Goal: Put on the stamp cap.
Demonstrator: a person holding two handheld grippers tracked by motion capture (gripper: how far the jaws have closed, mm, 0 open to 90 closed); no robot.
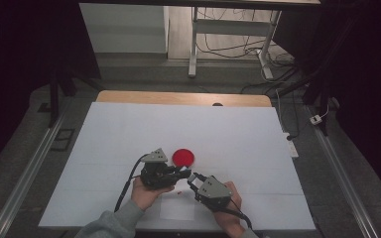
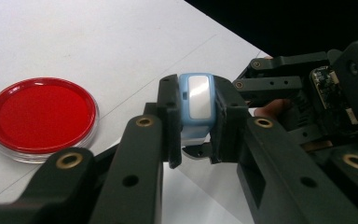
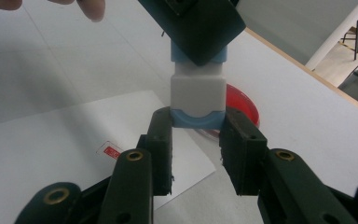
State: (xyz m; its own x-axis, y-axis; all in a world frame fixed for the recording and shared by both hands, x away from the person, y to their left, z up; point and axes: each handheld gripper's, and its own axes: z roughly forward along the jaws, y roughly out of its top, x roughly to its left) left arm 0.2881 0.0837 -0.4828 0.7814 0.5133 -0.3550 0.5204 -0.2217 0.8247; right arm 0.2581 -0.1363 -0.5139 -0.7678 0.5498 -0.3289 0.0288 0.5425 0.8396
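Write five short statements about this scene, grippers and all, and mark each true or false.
1. Both grippers grip one small blue-and-white box. True: the left gripper clamps one end, the right gripper the other.
2. The red dish is stacked on the box. False: it lies flat on the white table cover, apart from the box.
3. The box rests on the table. False: it is held up between the grippers.
4. A sheet of paper with a small red mark lies under the grippers. True.
5. The right gripper's jaws gape empty. False: they pinch the box's blue end.
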